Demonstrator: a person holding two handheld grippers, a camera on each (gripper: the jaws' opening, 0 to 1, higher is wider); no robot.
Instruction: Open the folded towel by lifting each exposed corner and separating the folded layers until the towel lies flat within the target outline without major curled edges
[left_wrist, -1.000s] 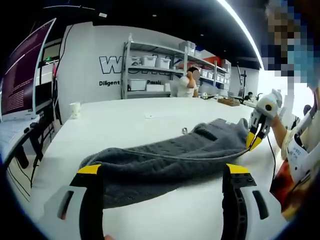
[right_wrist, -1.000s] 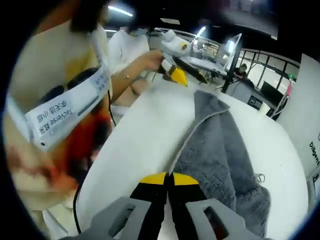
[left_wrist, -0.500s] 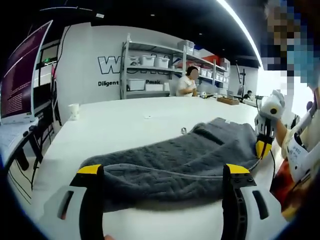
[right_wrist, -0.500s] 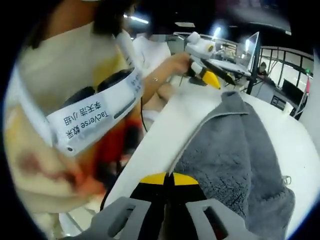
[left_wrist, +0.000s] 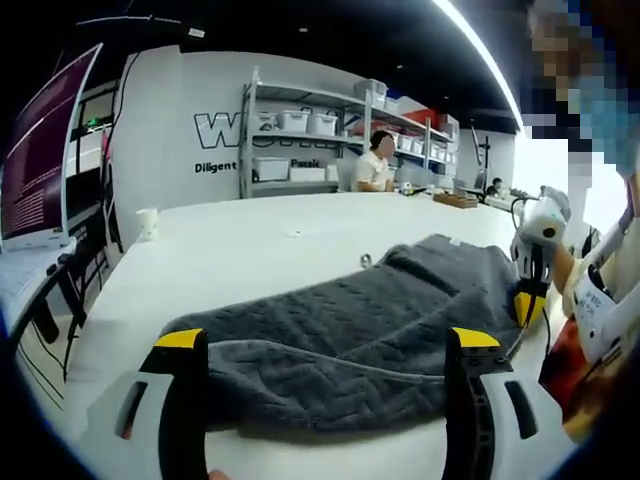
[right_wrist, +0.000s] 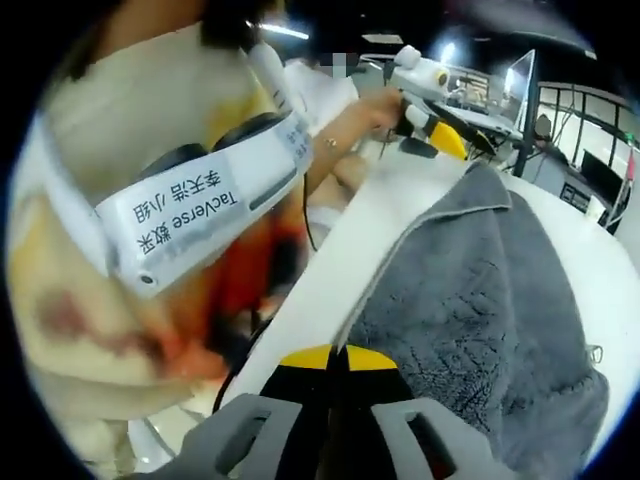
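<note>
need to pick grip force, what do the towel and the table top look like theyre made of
Towel: soft grey terry or microfibre by the look, with a fuzzy pile, a woven zigzag texture and a stitched hem; it drapes limply. Table top: smooth white hard surface, likely laminate or painted board, matte with a faint sheen; exact material unclear.

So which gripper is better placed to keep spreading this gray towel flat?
Probably the right gripper: its jaws are shut on the towel at the near edge, so it can pull that layer outward. The left gripper is open, with the towel's other end lying between its jaws, ungrasped.
</note>
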